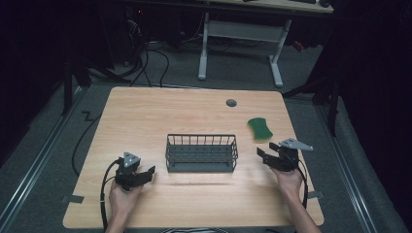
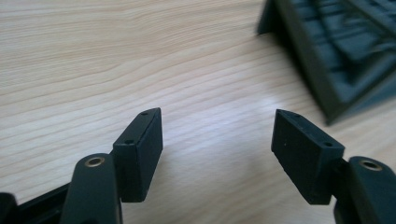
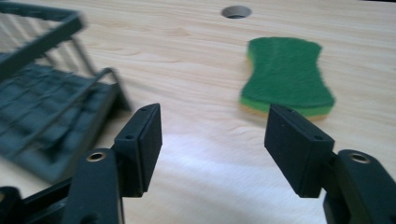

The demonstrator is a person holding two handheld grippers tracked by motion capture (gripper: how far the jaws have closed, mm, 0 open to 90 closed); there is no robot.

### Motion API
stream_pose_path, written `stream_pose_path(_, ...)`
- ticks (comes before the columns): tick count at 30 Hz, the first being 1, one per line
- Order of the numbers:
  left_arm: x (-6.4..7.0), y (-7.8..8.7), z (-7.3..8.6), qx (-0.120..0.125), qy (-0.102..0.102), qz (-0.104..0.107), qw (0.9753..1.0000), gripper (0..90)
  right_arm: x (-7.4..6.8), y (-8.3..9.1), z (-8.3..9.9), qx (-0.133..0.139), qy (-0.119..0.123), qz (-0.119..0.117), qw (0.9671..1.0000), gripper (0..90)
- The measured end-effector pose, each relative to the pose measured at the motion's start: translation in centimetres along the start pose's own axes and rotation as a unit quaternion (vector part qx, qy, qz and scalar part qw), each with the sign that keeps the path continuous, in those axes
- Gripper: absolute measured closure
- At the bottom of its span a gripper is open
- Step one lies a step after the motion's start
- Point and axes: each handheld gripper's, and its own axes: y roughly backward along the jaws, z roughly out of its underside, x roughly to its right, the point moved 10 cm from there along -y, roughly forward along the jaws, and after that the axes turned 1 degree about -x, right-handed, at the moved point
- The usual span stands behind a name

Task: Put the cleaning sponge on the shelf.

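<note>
High view: left gripper & right gripper flank wire basket, bare wood around; no writing legible.
Left gripper view: jaws wide apart, empty, basket corner ahead-right.
Right gripper view: jaws wide apart, empty; green sponge just ahead, untouched, nr cable hole.

A green, waisted scouring sponge with a yellow underside lay flat on the light wooden table, green face up, toward the far right. A dark grey wire basket with a slatted floor stood upright and empty at the table's middle, to the sponge's left and nearer, well apart from it.
</note>
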Motion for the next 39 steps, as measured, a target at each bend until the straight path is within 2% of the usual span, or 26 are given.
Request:
stream_pose_path(3, -0.6, -0.3, 0.2, -0.002, -0.003, -0.012, 0.9999, 34.1, 1.2, -1.1, -0.9, -0.004, -0.004, 0.017, 0.9998, 32.3)
stream_pose_path(5, -0.8, -0.3, 0.2, 0.0, -0.002, -0.016, 0.9999, 34.2, 2.5, -2.2, -1.6, -0.013, -0.005, 0.037, 0.9992, 29.5)
stream_pose_path(7, -0.9, -0.4, 0.2, 0.001, -0.005, -0.019, 0.9998, 34.1, 2.9, -2.7, -1.9, -0.016, -0.005, 0.044, 0.9989, 28.5)
stream_pose_path(9, -0.9, -0.4, 0.2, 0.001, -0.006, -0.022, 0.9997, 33.4, 4.0, -4.0, -2.1, -0.038, -0.009, 0.06, 0.9974, 25.6)
stream_pose_path(11, -0.9, -0.4, 0.2, 0.001, -0.006, -0.022, 0.9997, 33.0, 4.6, -4.9, -2.4, -0.046, -0.012, 0.069, 0.9965, 23.9)
stream_pose_path(14, -1.0, -0.4, 0.2, 0.0, -0.004, -0.024, 0.9997, 31.9, 4.8, -5.7, -2.9, -0.054, -0.015, 0.072, 0.9958, 22.3)
stream_pose_path(16, -1.0, -0.4, 0.2, -0.001, -0.003, -0.025, 0.9997, 31.7, 5.0, -6.6, -3.1, -0.07, -0.02, 0.072, 0.9947, 20.2)
stream_pose_path(18, -1.0, -0.4, 0.2, -0.001, -0.003, -0.025, 0.9997, 31.6, 5.2, -7.2, -3.4, -0.063, -0.022, 0.078, 0.9947, 21.5)
stream_pose_path(19, -1.0, -0.4, 0.2, -0.001, -0.003, -0.025, 0.9997, 31.5, 5.2, -7.5, -3.4, -0.062, -0.029, 0.078, 0.9946, 21.3)
stream_pose_path(21, -1.0, -0.4, 0.2, -0.001, -0.003, -0.025, 0.9997, 31.5, 5.6, -8.5, -2.5, -0.079, -0.036, 0.081, 0.9929, 19.8)
stream_pose_path(25, -1.0, -0.4, 0.2, 0.0, -0.003, -0.025, 0.9997, 31.2, 5.9, -8.9, -2.1, -0.08, -0.046, 0.08, 0.9925, 18.9)
stream_pose_path(29, -1.0, -0.4, 0.2, -0.001, -0.003, -0.025, 0.9997, 31.2, 6.0, -9.2, -2.2, -0.078, -0.045, 0.088, 0.992, 19.0)
stream_pose_path(32, -1.0, -0.4, 0.2, -0.001, -0.003, -0.025, 0.9997, 31.2, 5.9, -9.5, -1.7, -0.088, -0.047, 0.081, 0.9917, 19.3)
stream_pose_path(39, -1.0, -0.4, 0.2, 0.0, -0.002, -0.025, 0.9997, 31.2, 5.8, -9.6, -1.6, -0.09, -0.043, 0.075, 0.9922, 20.8)
